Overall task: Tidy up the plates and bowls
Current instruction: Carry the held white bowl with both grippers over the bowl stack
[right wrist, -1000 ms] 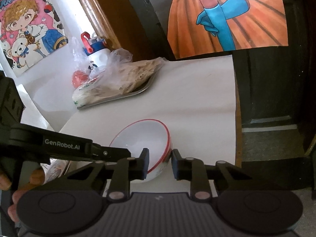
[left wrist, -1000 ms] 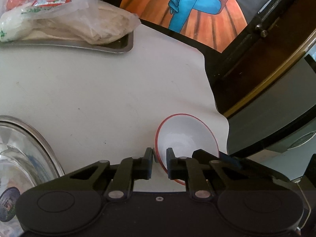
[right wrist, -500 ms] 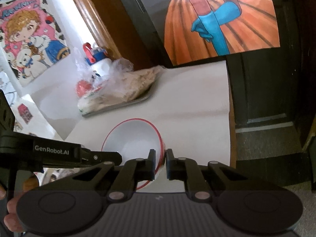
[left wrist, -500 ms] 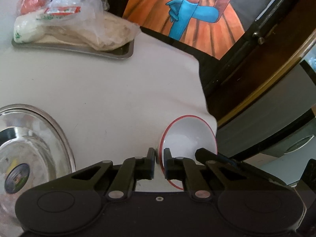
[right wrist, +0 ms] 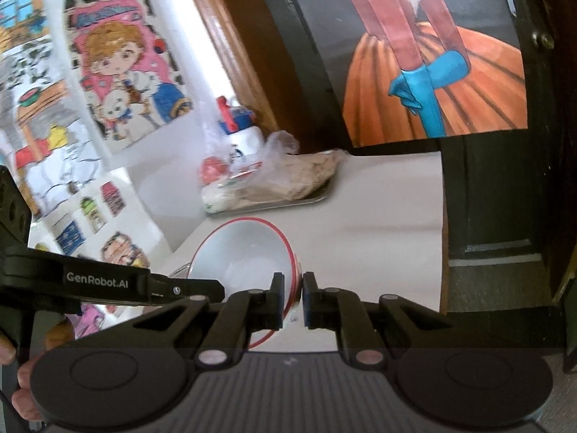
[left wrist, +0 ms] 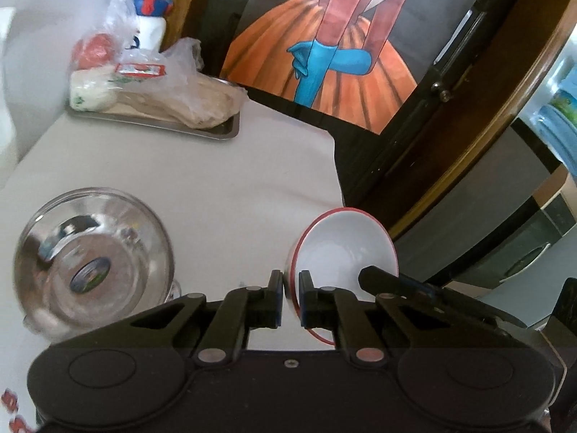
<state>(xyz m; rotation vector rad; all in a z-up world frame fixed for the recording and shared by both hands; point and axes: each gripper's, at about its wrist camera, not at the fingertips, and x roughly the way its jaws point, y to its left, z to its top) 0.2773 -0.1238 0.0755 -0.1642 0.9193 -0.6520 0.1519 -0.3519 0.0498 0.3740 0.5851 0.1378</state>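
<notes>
In the left wrist view, the left claw [left wrist: 290,297] sits at lower centre of the frame, narrowed onto the rim of a white bowl with a red edge [left wrist: 342,241]; one pad is outside the wall and one inside. The bowl hangs tilted, its mouth facing up and toward the camera, just above and right of the claw tips, past the right edge of the white table [left wrist: 223,187]. A black finger of the other claw comes in over the bowl's lower right rim. At lower left of the frame a shiny steel bowl [left wrist: 93,267] rests upright on the table, well apart from the white bowl and to its left. A metal tray [left wrist: 223,131] with bagged food lies at upper left. In the right wrist view, the right claw [right wrist: 293,297] at lower centre is likewise closed narrow on the rim of the same white bowl [right wrist: 241,252], which lies up and left of its tips. The left claw's black arm reaches across from the left edge of the frame. The steel bowl barely peeks out behind the white bowl's left rim. If nesting is the aim, the steel bowl lies on the left claw's side, so the coming move would likely carry the held bowl leftward.
</notes>
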